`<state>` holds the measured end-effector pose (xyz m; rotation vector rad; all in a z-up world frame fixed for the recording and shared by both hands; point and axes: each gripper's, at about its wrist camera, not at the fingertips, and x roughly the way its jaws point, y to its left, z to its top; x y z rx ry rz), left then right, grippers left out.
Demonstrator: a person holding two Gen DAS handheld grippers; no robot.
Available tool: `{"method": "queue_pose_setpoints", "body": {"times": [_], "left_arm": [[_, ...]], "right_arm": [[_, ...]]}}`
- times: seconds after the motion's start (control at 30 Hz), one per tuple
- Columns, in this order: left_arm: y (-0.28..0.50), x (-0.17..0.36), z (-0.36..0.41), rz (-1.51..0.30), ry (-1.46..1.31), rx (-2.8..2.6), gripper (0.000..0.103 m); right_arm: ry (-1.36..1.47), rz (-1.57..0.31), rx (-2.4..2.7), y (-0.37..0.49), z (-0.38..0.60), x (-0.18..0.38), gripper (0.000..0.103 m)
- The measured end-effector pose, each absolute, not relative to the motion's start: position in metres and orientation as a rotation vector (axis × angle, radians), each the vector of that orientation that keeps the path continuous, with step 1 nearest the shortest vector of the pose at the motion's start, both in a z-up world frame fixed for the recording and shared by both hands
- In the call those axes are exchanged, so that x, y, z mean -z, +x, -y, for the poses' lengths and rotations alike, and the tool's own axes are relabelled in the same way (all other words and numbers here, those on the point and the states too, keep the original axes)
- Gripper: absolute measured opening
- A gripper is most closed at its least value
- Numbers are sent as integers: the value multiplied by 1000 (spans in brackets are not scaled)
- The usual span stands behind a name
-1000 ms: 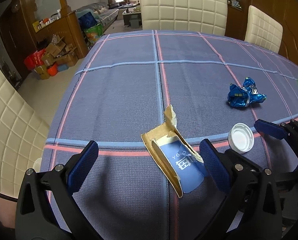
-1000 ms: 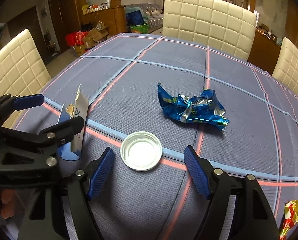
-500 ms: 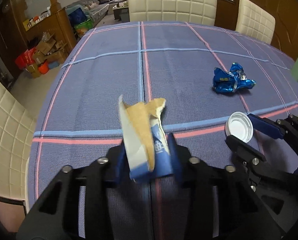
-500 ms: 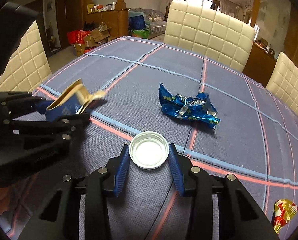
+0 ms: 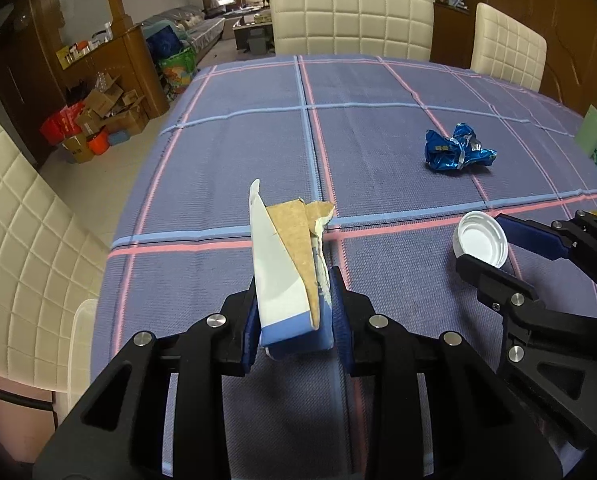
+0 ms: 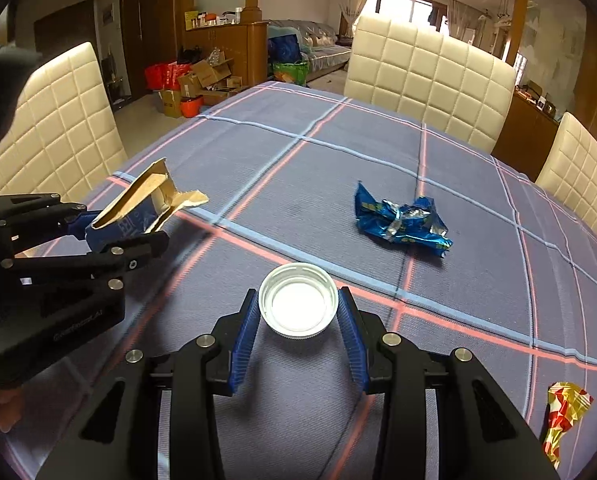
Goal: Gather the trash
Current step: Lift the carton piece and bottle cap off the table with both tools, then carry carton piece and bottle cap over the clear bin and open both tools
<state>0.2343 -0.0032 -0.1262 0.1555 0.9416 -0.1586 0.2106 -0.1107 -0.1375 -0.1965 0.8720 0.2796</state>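
My left gripper point(image 5: 294, 320) is shut on a torn blue and white cardboard carton point(image 5: 286, 276) and holds it above the table; it also shows in the right wrist view point(image 6: 138, 212). My right gripper point(image 6: 298, 320) is shut on a white plastic lid point(image 6: 297, 306), held just above the cloth; the lid also shows in the left wrist view point(image 5: 480, 238). A crumpled blue foil wrapper point(image 6: 402, 222) lies on the table beyond the lid, also in the left wrist view point(image 5: 456, 152).
The table has a blue cloth with pink and light blue lines point(image 5: 238, 152). A red and yellow wrapper point(image 6: 564, 412) lies at the near right. Cream padded chairs point(image 6: 426, 76) stand around the table. Cardboard boxes point(image 5: 98, 120) sit on the floor at the far left.
Both grippers closed: the left on the carton, the right on the lid. Both have lifted their items off the cloth.
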Motion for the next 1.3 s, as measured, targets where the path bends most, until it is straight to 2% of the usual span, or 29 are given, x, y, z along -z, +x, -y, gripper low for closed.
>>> {"method": "queue_pose_setpoints", "body": {"times": [0.47, 1.3], "left_arm": [[201, 109, -54, -880, 120, 81, 32], [161, 125, -240, -897, -17, -215, 35]], "right_arm": [[-257, -856, -340, 189, 54, 124, 39], [-413, -854, -566, 182, -128, 134, 39]]}}
